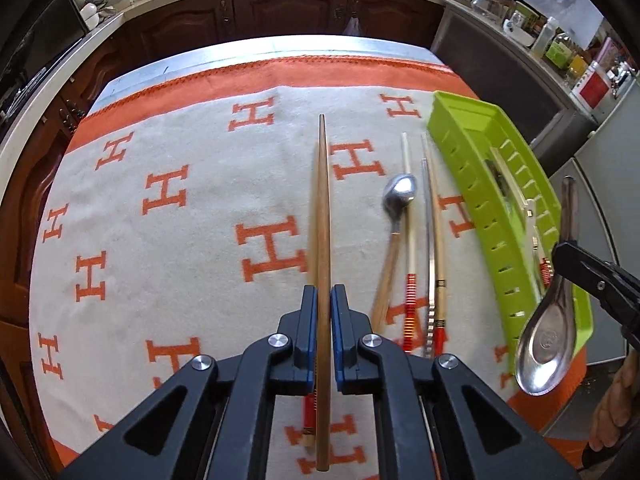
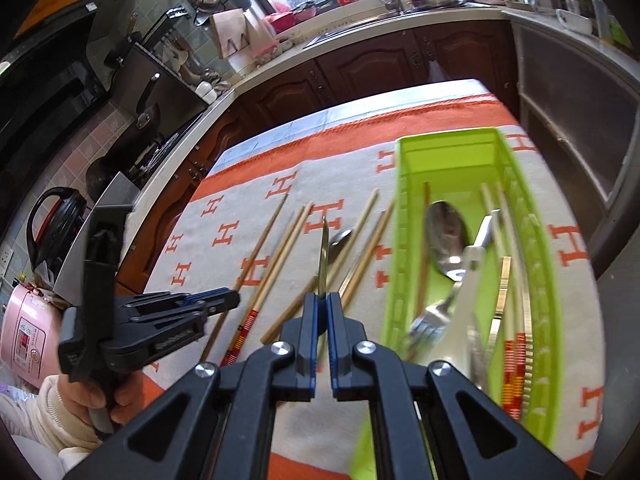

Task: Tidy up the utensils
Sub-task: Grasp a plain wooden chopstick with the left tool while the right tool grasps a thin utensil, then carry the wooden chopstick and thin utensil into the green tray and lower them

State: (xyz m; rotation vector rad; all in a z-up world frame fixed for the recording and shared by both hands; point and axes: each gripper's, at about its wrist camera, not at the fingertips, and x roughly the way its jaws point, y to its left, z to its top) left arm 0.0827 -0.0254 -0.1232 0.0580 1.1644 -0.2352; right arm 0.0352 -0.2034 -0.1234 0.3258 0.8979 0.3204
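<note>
Left gripper: the black hand-held gripper with blue pads [image 1: 324,292] is closed on a long plain brown wooden chopstick [image 1: 322,208]. The stick runs along the line of the fingers and points to the far side of the table, so it is easy to lay lengthwise.

Right gripper: the second black gripper with blue pads [image 2: 323,300] is closed on a wide shiny metal soup spoon [image 1: 546,338], seen edge-on from its own camera. In the left view the bowl of this spoon hangs over the near end of the tray.

Tray: the long lime-green plastic tray with slotted walls [image 2: 444,148] lies on the right part of the table, its length going from near to far. Inside are a steel spoon [image 2: 446,236], a steel fork [image 2: 428,326], a white-handled piece and chopsticks with red-banded ends [image 2: 514,368], all lengthwise, because only so they fit.

Still on the cloth: on the cream cloth with orange H letters [image 1: 180,248], left of the tray, lie a small metal spoon with a wooden handle [image 1: 396,208] and several bamboo chopsticks [image 2: 276,256], some with red bands.

Step in hand: I judge that both held utensils are on the way to the tray, and the task is perhaps half done.

Risk: the thin chopstick can turn between the pads, and the tray is already crowded at the near end.
</note>
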